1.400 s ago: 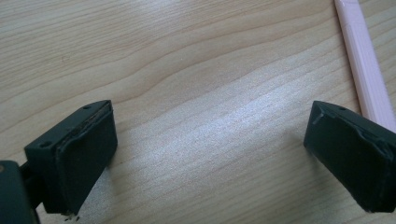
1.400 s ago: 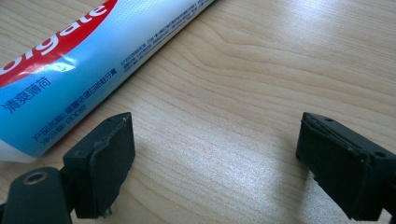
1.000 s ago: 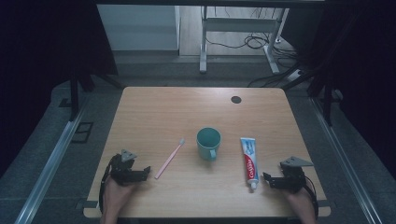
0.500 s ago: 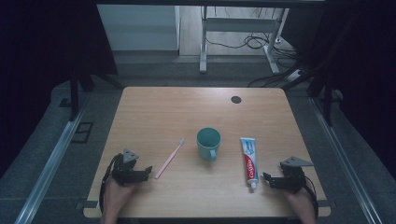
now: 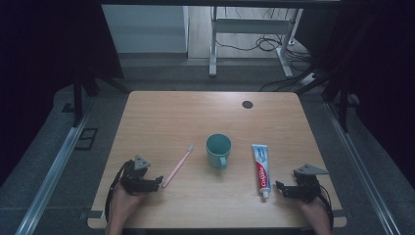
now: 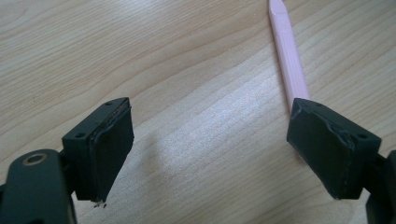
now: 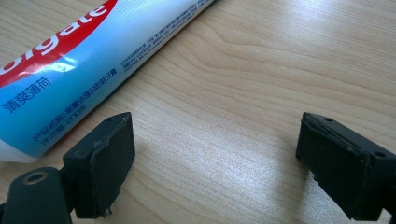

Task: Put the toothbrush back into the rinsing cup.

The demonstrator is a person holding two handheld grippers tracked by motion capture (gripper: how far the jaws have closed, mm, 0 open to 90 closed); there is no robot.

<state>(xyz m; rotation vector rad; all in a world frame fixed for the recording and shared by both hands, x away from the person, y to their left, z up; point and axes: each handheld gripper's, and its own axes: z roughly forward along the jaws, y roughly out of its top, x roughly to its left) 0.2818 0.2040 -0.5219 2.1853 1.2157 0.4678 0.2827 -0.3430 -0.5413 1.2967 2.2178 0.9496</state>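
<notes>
The high view is dim and a little soft. The table (image 5: 161,112) is the brightest part, lit evenly from above, and the room around it falls into near black on both sides. The floor behind looks grey and low in contrast. Shadows on the wood are weak. In the two gripper views the light is much stronger and the wood grain is sharp. Soft shadows lie under the black jaws, and a pale sheen sits on the wood between them.

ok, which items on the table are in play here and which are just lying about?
In play: pink toothbrush by the open left claw; toothpaste tube by the open right claw.
Lying about: teal mug; dark round spot at the table's far edge.
</notes>
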